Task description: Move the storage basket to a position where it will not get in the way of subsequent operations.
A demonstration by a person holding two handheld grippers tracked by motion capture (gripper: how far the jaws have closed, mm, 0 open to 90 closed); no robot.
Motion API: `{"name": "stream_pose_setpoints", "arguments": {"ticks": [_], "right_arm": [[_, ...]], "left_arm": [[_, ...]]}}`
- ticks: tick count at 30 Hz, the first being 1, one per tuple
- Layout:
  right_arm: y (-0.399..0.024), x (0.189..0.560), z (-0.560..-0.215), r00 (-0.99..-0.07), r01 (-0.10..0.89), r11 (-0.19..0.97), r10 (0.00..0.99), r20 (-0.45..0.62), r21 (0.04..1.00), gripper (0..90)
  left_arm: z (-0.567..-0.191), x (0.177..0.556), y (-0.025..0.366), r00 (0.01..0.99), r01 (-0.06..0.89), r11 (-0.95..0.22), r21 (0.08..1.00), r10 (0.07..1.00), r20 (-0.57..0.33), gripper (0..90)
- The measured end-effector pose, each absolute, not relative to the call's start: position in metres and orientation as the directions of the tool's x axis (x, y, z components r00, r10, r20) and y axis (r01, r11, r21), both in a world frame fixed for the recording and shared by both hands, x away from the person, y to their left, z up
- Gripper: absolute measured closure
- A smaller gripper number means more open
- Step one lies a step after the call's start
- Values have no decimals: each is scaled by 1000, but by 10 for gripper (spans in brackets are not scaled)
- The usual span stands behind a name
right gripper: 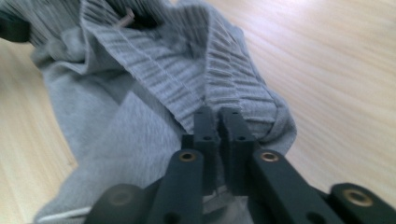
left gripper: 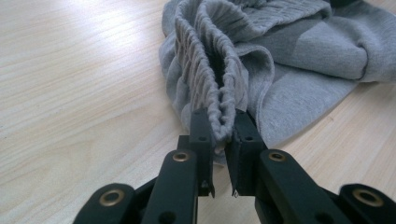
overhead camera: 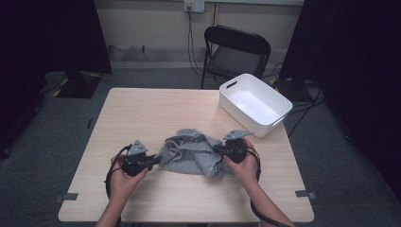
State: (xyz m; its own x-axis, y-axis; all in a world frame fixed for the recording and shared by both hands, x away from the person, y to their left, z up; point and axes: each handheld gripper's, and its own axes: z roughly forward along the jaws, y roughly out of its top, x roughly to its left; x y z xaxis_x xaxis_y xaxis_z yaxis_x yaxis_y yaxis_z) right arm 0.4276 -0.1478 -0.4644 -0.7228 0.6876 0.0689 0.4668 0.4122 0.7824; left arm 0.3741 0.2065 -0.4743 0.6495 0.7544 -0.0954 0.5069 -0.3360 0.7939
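**Waistband pinched at both ends, ready to be drawn taut**

The jaws of the left gripper (left gripper: 219, 130) are clamped on the ribbed waistband (left gripper: 208, 70) of the grey shorts (overhead camera: 193, 152), which lie crumpled at the near middle of the table (overhead camera: 142, 109). The jaws of the right gripper (right gripper: 218, 122) are nearly together on the waistband's other end, with ribbed fabric nipped between them. The step in hand is judged to be spreading the garment. It is best done by drawing the two grippers apart evenly and low over the tabletop, so that the elastic is straightened without being pulled from either pinch. The white bin (overhead camera: 255, 104) at the far right should be kept clear of.
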Motion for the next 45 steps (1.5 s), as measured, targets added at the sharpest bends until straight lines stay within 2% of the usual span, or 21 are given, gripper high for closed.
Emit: {"name": "stream_pose_setpoints", "arguments": {"ticks": [6,14,20,25,27,29,32,34,38,42,45], "right_arm": [[-150,431,-451,-731,454,390,677,85,802,900],[-152,454,-431,-701,478,264,690,182,838,900],[-142,466,-429,-706,469,284,689,162,836,900],[-143,458,-435,-723,456,288,671,162,842,900],[-143,452,-438,-738,436,318,662,133,842,861],[-145,444,-441,-753,429,329,644,132,842,781],[-147,432,-445,-771,410,350,627,114,842,729],[-149,425,-451,-764,413,369,638,96,832,632],[-153,421,-462,-738,426,403,673,53,810,528],[-154,420,-476,-729,443,409,682,55,797,499],[-153,421,-478,-728,439,418,684,42,796,514]], "left_arm": [[-475,374,208,645,510,-333,793,758,-96,819],[-476,374,209,644,520,-327,789,756,-112,819],[-478,375,210,649,516,-332,789,753,-108,819],[-477,375,209,652,513,-333,791,750,-107,819],[-476,374,209,651,511,-333,793,752,-104,819],[-475,374,208,651,511,-331,793,752,-105,820],[-473,374,208,650,507,-330,796,753,-102,820],[-472,373,207,652,507,-333,795,752,-100,819],[-469,372,205,653,500,-332,800,751,-97,820],[-468,372,205,654,498,-328,803,750,-100,820],[-468,373,205,654,498,-327,804,750,-100,820]]}}
